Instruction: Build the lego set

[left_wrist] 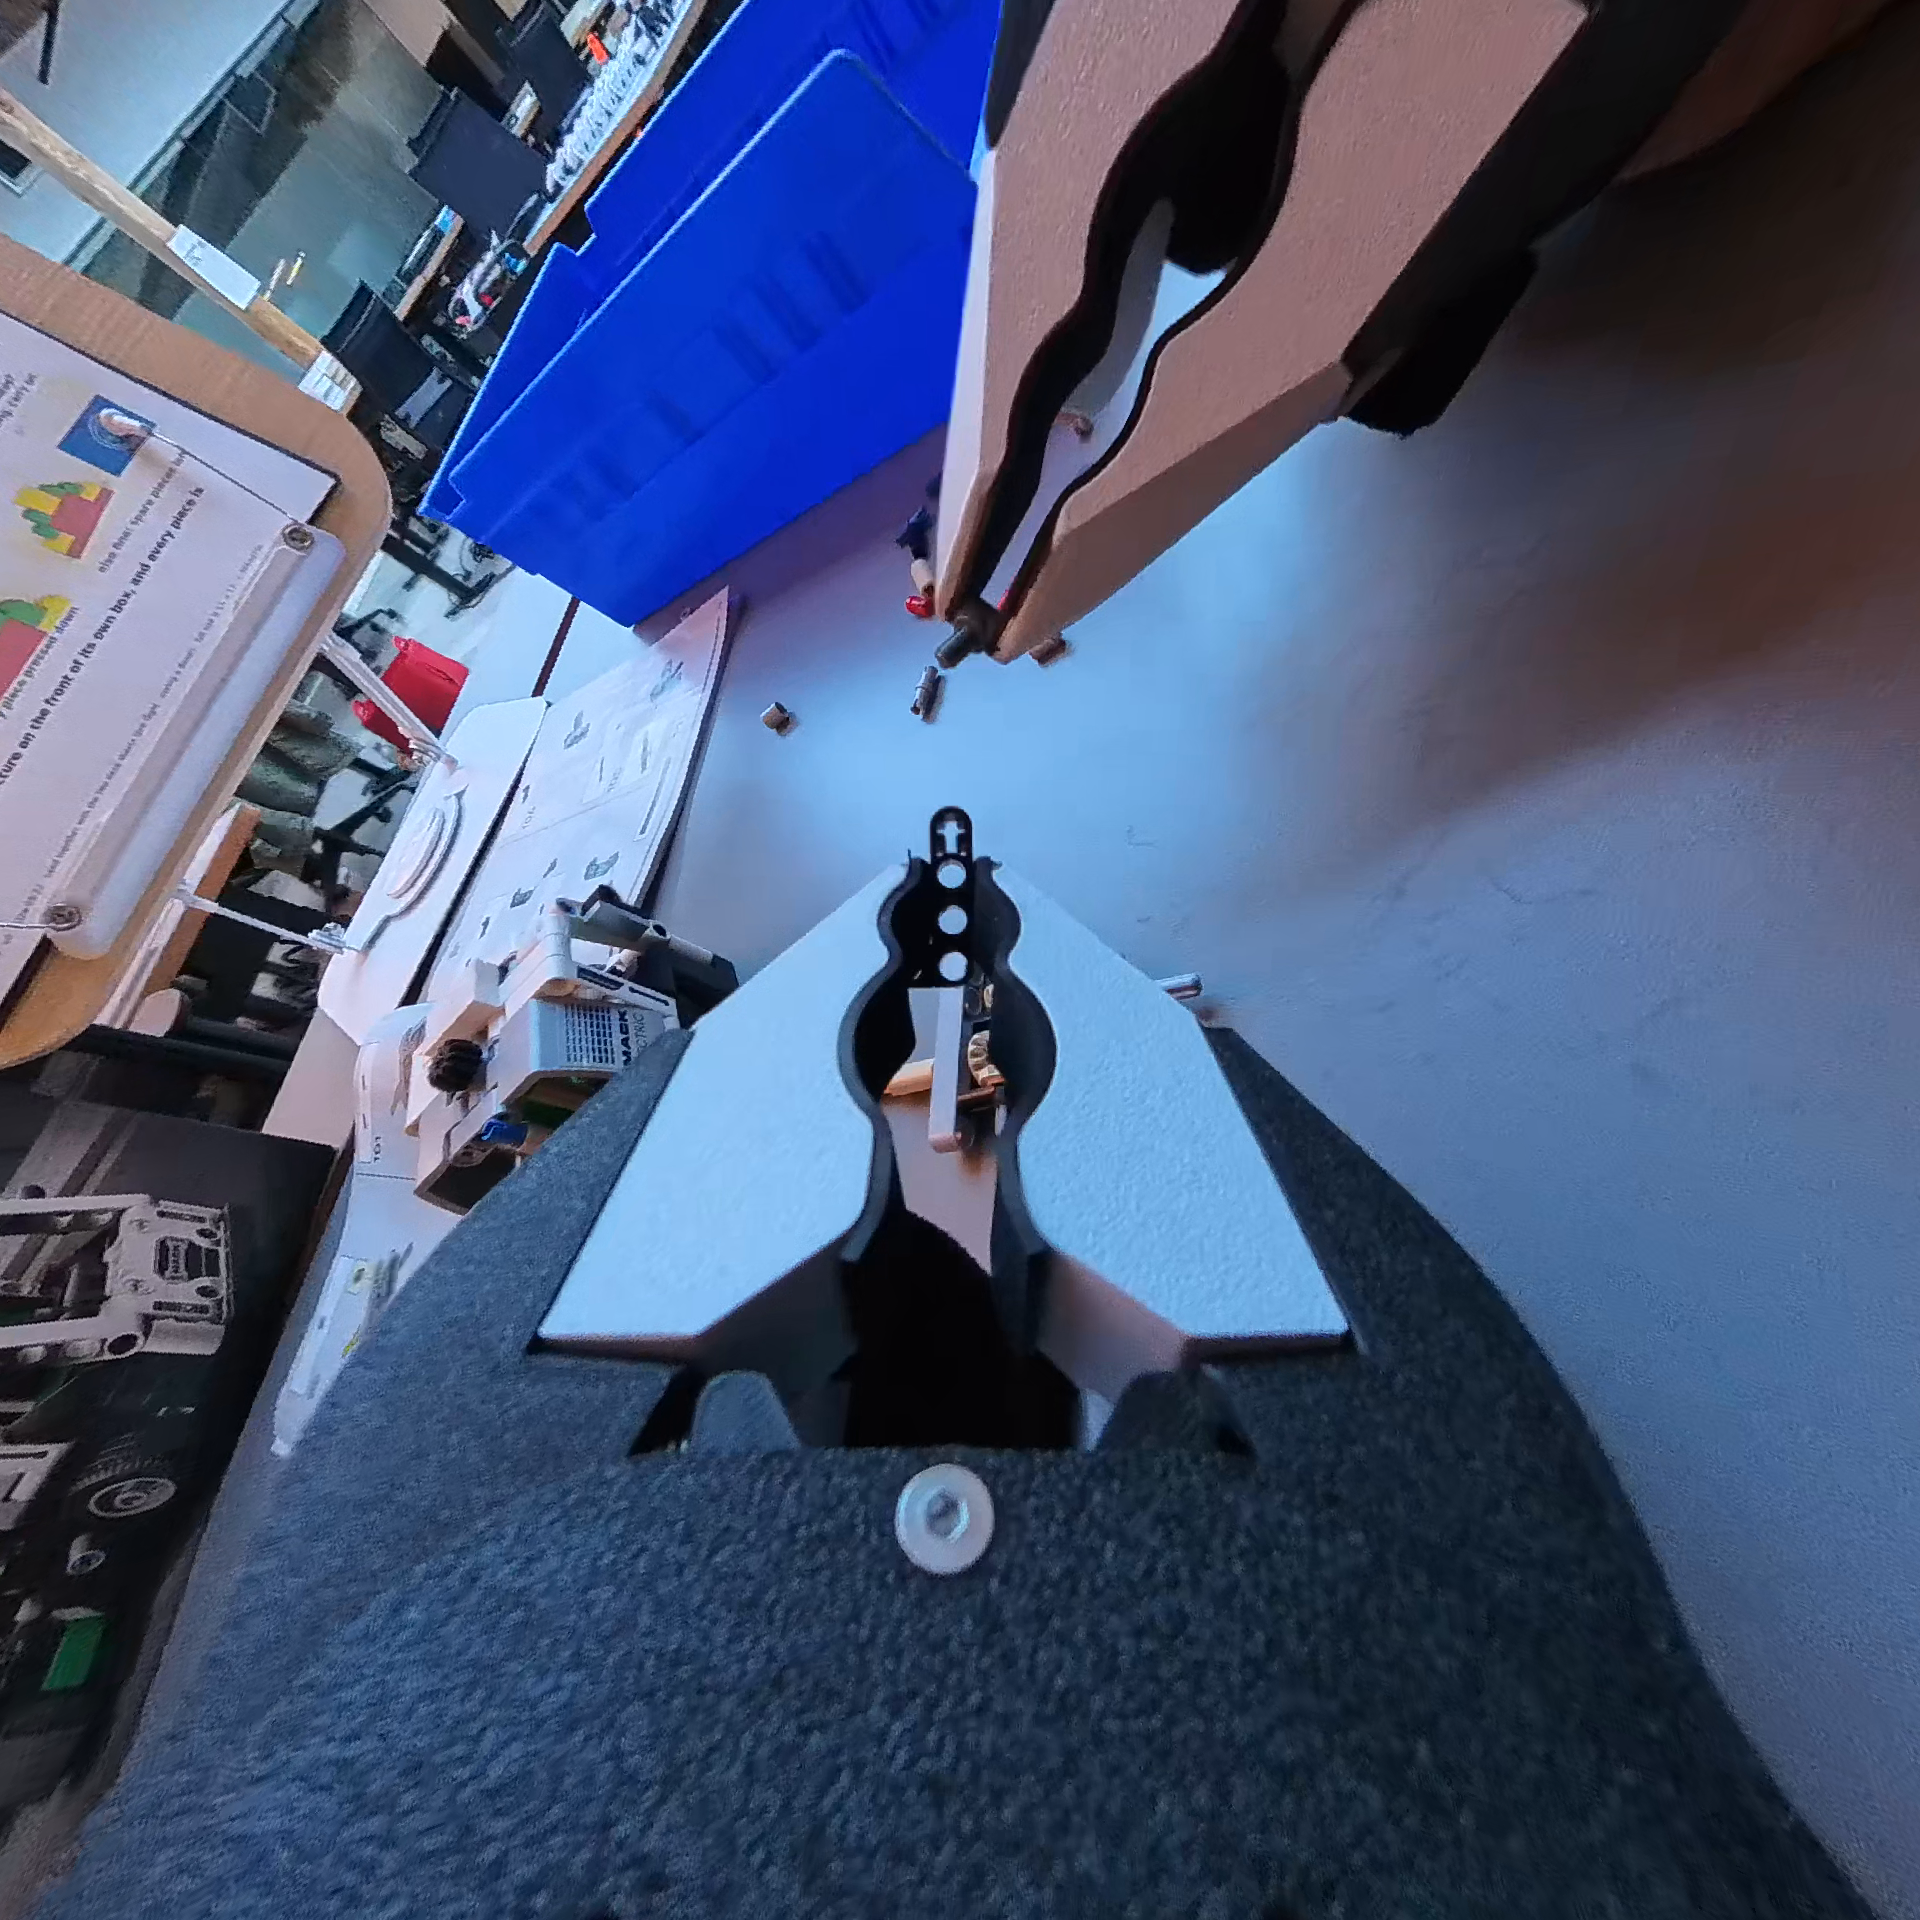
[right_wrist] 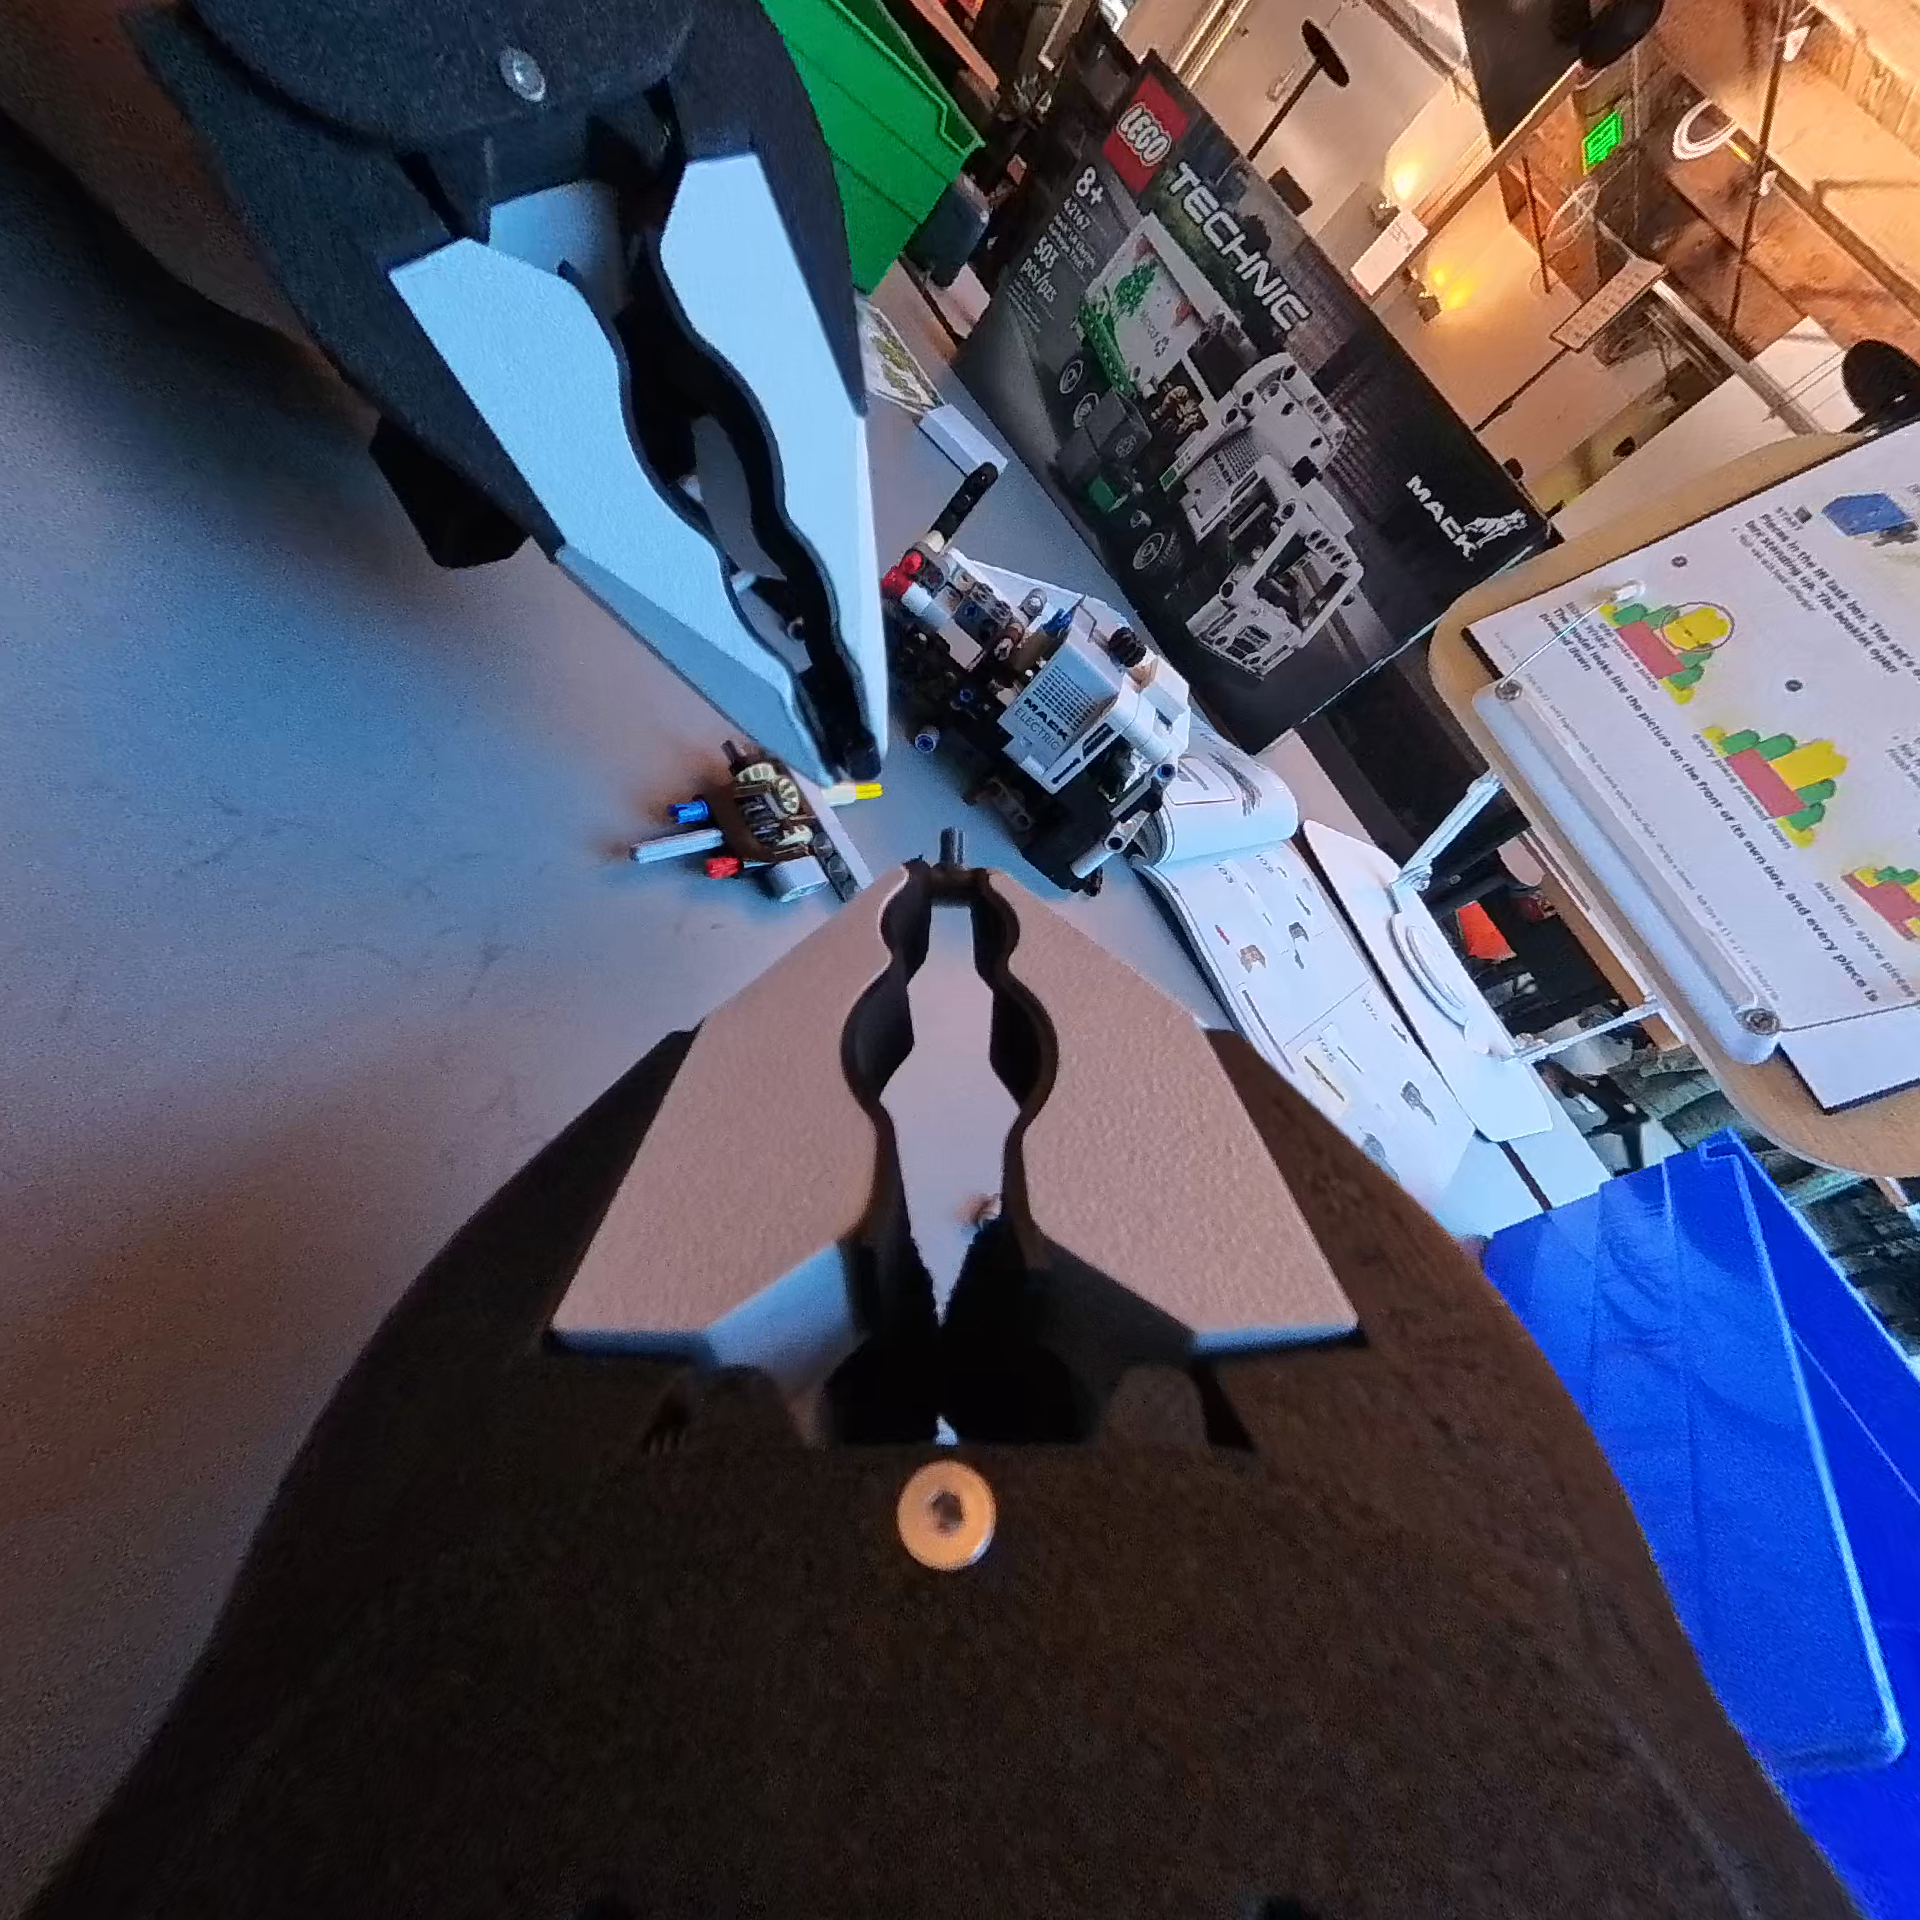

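My left gripper [left_wrist: 951, 868] is shut on a thin black beam with holes [left_wrist: 951, 831], whose end sticks out past the tips above the grey table. My right gripper [right_wrist: 948, 878] is shut on a small black pin [right_wrist: 949, 844]. The right gripper also shows in the left wrist view [left_wrist: 977, 623], tips down at the table with the pin [left_wrist: 954, 646] in them. The left gripper shows in the right wrist view [right_wrist: 847, 764], above a small brown and grey sub-assembly [right_wrist: 764, 816]. The partly built white truck [right_wrist: 1049, 707] stands behind it.
Loose pins [left_wrist: 925, 691] and a small bush [left_wrist: 777, 717] lie on the table [left_wrist: 1455, 831]. Blue bins [left_wrist: 727, 343] stand at the back. An open instruction booklet [right_wrist: 1278, 935], the set's box [right_wrist: 1247, 416], green bins [right_wrist: 883, 125] and a stand with a printed sheet [right_wrist: 1714, 748] are nearby. Left tips to right tips: about 4 cm.
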### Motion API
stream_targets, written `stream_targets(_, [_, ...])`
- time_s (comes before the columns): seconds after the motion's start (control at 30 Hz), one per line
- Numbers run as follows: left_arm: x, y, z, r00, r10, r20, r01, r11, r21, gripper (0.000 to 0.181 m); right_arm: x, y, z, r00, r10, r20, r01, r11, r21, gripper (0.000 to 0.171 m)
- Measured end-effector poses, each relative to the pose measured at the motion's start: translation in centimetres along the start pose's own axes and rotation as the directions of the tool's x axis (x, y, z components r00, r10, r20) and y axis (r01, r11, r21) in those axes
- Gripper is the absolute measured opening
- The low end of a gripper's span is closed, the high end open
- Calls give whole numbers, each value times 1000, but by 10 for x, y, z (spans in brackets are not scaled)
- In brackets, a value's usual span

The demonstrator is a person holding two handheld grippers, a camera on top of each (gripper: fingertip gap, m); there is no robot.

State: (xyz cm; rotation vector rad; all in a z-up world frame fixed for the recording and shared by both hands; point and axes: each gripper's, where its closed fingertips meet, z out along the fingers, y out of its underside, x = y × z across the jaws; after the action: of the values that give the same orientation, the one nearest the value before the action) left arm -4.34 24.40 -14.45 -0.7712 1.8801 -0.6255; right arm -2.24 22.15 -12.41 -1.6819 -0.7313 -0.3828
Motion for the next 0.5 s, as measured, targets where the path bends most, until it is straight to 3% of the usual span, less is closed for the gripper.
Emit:
stream_targets(0.2, [-1, 3, 2, 997, 61, 37, -60, 998, -34, 5, 0, 0, 0, 1000, 28, 9, -28, 1000, -1, 7])
stream_targets(0.4, [-7, 5, 1, 983, -182, -26, 181, 983, -16, 4, 3, 1, -1, 998, 60, 9, -61, 998, 6, 7])
stream_targets(0.5, [-10, 8, 1, 974, -226, -34, 225, 974, -22, 5, 3, 1, -1, 998, 59, 9, -59, 998, 5, 7])
